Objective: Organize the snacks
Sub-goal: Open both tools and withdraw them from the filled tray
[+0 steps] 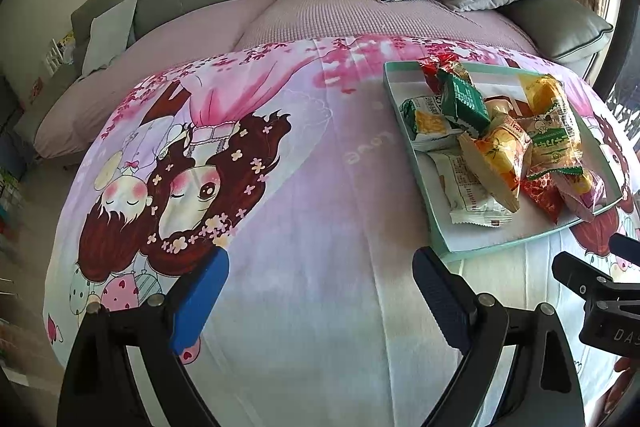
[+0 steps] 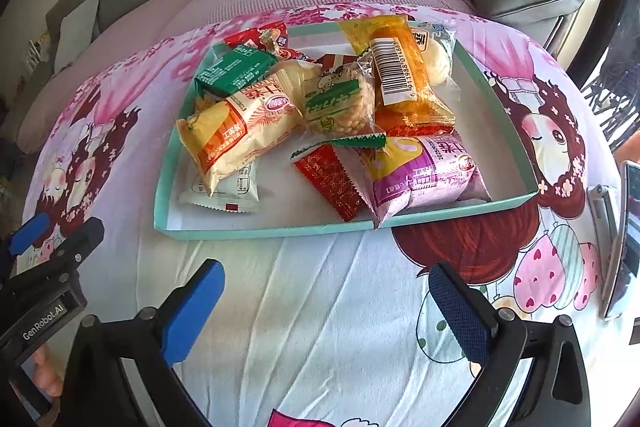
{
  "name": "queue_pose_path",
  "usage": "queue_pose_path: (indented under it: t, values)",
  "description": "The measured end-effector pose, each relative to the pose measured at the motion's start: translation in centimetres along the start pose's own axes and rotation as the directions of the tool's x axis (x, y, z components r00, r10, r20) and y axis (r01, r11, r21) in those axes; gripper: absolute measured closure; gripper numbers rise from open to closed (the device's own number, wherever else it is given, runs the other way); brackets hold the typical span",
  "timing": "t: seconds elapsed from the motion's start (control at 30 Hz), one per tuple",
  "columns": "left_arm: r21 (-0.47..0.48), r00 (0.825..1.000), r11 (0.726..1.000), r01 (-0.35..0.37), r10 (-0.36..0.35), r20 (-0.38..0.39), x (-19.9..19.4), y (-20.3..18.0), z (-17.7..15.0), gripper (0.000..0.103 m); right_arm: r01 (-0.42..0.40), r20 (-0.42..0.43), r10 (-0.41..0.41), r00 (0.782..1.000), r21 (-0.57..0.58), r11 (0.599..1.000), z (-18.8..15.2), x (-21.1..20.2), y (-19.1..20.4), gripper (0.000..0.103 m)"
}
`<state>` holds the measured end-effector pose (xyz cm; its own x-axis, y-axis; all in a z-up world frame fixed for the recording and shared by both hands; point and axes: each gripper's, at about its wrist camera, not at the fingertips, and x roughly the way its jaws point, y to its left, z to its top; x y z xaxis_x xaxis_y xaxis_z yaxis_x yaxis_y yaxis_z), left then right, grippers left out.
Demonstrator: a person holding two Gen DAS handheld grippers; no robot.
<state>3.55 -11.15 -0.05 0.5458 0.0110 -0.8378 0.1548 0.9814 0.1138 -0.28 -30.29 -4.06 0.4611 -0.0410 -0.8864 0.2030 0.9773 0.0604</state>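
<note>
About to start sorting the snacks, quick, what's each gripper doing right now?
Left gripper: jaws open, holding nothing.
Right gripper: jaws open, holding nothing.

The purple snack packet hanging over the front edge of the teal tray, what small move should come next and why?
Probably ease the right gripper forward to the purple snack packet. Its jaws are open and empty, short of the teal tray, and that packet overhangs the near rim, closest to it.
</note>
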Motion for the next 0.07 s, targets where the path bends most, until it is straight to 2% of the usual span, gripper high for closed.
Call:
queue_pose_path:
  t: [0.07]
  values:
    - [-0.005, 1.0, 1.0, 0.013, -0.013, -0.004, 0.05, 0.11, 0.05, 0.01, 0.0, 0.0, 0.0, 1.0, 0.001, 1.0, -0.02, 0.0, 0.0, 0.0]
